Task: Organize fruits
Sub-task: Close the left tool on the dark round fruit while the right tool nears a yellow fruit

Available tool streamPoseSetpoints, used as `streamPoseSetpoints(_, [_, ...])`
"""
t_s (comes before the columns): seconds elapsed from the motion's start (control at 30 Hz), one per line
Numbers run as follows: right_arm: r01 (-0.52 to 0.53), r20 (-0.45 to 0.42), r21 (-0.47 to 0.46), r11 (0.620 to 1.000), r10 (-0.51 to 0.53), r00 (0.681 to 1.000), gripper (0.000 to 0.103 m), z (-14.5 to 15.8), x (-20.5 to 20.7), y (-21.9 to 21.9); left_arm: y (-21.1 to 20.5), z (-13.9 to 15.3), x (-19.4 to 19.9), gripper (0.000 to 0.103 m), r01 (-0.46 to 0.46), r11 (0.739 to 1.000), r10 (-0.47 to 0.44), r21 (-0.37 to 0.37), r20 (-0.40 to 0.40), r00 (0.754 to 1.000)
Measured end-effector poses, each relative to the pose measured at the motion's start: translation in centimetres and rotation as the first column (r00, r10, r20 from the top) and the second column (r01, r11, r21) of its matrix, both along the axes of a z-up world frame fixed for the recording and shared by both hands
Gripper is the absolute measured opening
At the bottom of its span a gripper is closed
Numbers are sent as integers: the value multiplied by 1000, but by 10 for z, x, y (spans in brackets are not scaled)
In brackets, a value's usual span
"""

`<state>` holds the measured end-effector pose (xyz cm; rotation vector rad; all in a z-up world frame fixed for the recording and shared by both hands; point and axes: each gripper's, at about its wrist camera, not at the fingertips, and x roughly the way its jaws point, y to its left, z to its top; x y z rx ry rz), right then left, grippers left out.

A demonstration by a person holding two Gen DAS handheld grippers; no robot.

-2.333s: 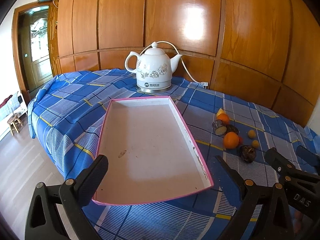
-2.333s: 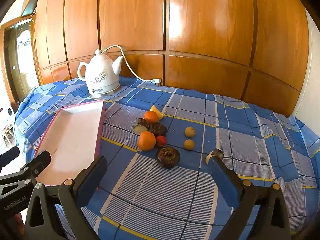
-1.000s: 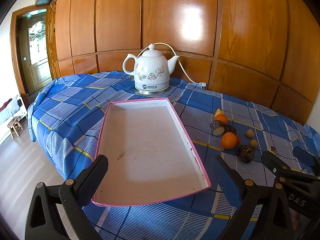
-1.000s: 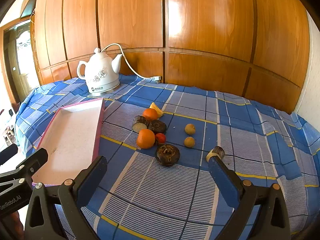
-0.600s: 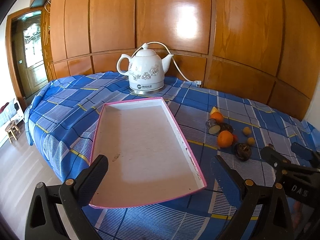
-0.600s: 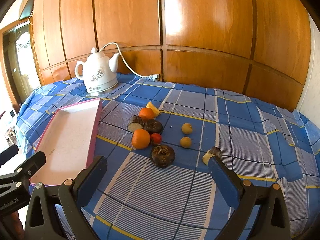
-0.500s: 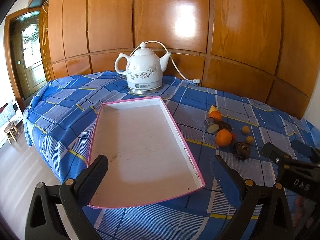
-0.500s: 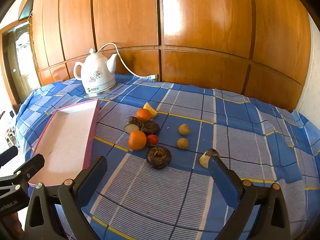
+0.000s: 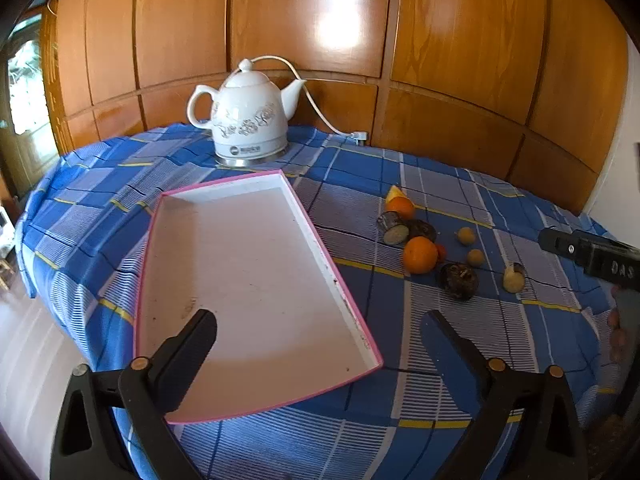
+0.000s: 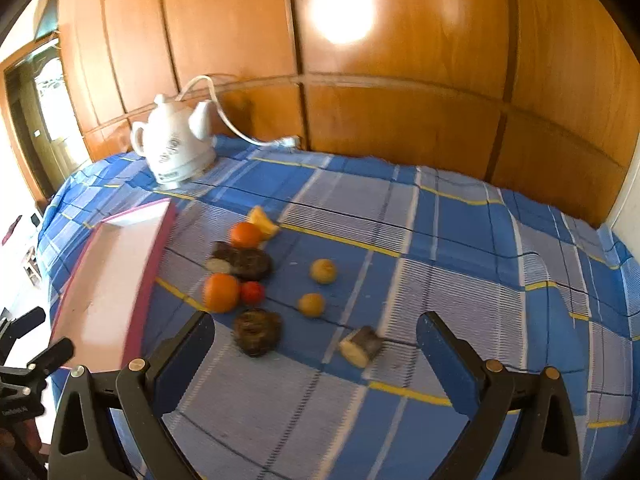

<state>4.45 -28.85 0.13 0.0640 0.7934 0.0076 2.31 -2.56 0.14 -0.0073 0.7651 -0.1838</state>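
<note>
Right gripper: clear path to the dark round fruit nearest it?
Probably yes. The right gripper is open and empty, the dark round fruit lies on the cloth just ahead between its fingers, and nothing stands in the way.

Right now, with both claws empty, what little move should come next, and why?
Probably ease the right gripper down onto the dark round fruit nearest it. Its jaws stand open with nothing between them, every fruit lies on the cloth, and the pink-rimmed tray holds none yet.
</note>
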Motion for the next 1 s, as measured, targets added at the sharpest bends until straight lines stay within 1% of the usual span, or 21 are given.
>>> streamPoseSetpoints(0.1, [22,-36,5,1000,-21,999,100,-4,12,-28,-7,3,7,88,56,998,-56,7,-10,998])
streamPoseSetpoints(0.13, [30,-53,19,999,-29,998,96,-6,16,-37,-11,4,9,82,76,997,-76,11,-11,997])
streamPoseSetpoints(0.17, [38,-64,40,998,-36,997,90,-9,20,-47,-15,4,12,78,103,995,-103,8,-19,995])
streamPoseSetpoints(0.23, [63,-87,71,996,-57,995,82,-15,27,-62,-24,5,20,65,157,988,-157,-6,-44,987])
streamPoseSetpoints(0.27, [76,-98,90,993,-67,993,76,-19,29,-69,-27,5,23,61,174,985,-174,-8,-52,983])
streamPoseSetpoints(0.33, [108,-118,120,987,-94,989,67,-27,31,-80,-40,4,31,47,231,973,-232,-27,-83,969])
streamPoseSetpoints(0.37, [122,-134,131,984,-104,986,64,-30,32,-83,-46,2,35,45,250,968,-252,-37,-100,963])
streamPoseSetpoints(0.4, [135,-153,149,980,-112,982,63,-32,34,-87,-52,1,38,41,266,963,-269,-46,-117,956])
streamPoseSetpoints(0.43, [133,-154,165,977,-108,982,62,-33,35,-88,-63,-1,41,39,294,954,-299,-55,-134,945])
streamPoseSetpoints(0.5, [129,-148,168,977,-104,984,62,-31,37,-87,-86,-5,43,39,349,936,-352,-52,-145,925])
streamPoseSetpoints(0.57, [118,-157,191,975,-88,984,62,-32,38,-85,-105,-13,48,39,379,923,-384,-62,-172,907])
streamPoseSetpoints(0.6, [119,-162,200,973,-87,983,62,-33,39,-84,-116,-19,51,39,387,919,-393,-68,-189,900])
streamPoseSetpoints(0.7, [129,-176,244,961,-86,981,62,-35,40,-87,-139,-32,62,41,395,916,-401,-72,-215,890])
streamPoseSetpoints(0.73, [135,-179,263,955,-89,980,62,-36,40,-89,-145,-37,65,44,392,917,-397,-68,-222,890])
streamPoseSetpoints(0.87, [157,-190,318,935,-100,977,62,-37,41,-98,-162,-56,81,51,363,930,-364,-52,-249,897])
streamPoseSetpoints(0.9, [161,-191,324,932,-102,976,63,-38,41,-99,-165,-60,84,53,353,935,-351,-39,-248,903])
streamPoseSetpoints(0.93, [161,-192,329,930,-101,976,62,-38,42,-99,-167,-63,86,58,348,937,-344,-30,-245,906])
streamPoseSetpoints(1.0, [151,-195,340,928,-88,977,62,-38,43,-98,-170,-70,91,59,334,942,-327,-17,-253,910])
